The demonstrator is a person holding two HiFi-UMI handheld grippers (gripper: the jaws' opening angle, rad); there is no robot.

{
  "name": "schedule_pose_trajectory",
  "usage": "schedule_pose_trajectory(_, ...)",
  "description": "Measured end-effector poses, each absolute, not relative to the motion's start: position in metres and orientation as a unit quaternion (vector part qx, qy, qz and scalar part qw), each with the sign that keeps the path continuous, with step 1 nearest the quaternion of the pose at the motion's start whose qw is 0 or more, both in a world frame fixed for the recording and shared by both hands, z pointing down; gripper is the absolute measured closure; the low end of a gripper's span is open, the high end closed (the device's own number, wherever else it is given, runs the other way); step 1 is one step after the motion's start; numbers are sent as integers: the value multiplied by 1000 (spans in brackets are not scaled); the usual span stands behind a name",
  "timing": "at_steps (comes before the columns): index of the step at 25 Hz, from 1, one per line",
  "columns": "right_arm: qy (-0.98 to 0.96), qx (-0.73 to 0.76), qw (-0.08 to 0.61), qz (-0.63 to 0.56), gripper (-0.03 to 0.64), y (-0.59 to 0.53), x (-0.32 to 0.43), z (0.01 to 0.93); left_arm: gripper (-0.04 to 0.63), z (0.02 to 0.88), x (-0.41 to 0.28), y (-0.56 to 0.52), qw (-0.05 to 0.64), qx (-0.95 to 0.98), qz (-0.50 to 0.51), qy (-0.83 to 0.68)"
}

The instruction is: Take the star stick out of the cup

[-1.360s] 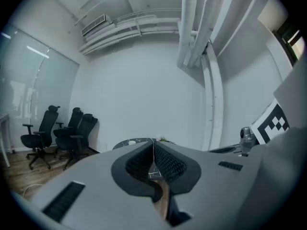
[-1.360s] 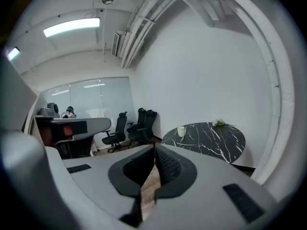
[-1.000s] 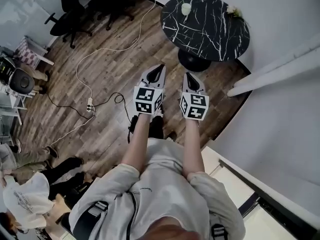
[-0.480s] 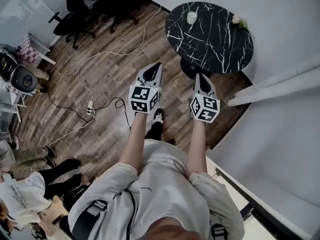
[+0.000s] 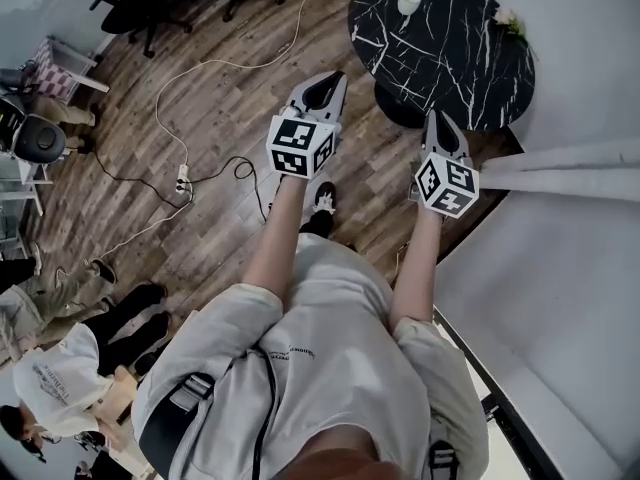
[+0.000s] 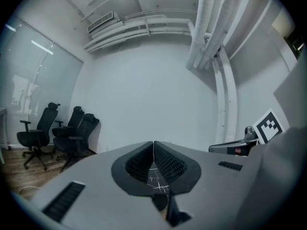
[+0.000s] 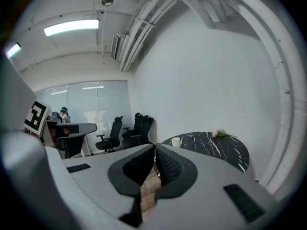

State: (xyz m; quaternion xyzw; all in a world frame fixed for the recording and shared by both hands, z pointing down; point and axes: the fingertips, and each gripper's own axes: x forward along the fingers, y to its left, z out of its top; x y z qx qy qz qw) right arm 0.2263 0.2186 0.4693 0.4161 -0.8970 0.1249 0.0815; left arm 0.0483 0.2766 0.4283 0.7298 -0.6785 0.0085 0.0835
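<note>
View from above: a person in a grey tee held two tools out in front, over a wood floor (image 5: 230, 98).

The left tool (image 5: 322, 84) was clenched. In the left gripper view its jaws (image 6: 153, 150) met at the tips w/ nothing btwn them. It was aimed toward the near-left edge of a round black marble table (image 5: 450, 63), but well short of it.

The right tool (image 5: 440, 126) was also clenched and empty, its ribbed pads (image 7: 165, 164) closed together. It hung just beside the table's near edge.

A white cup (image 5: 408, 1) stood upright near the table's far-left edge, well apart from both tools. The right gripper view showed the same cup (image 7: 176, 141) on the table (image 7: 213, 145). The star stick was too small to make out, so its long axis and pointing direction couldn't be told.

A small sprig of flowers (image 5: 508, 20) lay at the table's far-right edge.

Bg: black office chairs (image 5: 150, 3), a white cable w/ a power strip (image 5: 182, 180) on the floor, and other people (image 5: 60, 388) at lower left.
</note>
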Motion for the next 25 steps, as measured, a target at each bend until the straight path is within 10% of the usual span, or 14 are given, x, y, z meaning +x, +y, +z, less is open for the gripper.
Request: schedule_pose_trajectory(25,-884,430,96,154,580,125,115,500,572,454,32,153,90,813,2,-575)
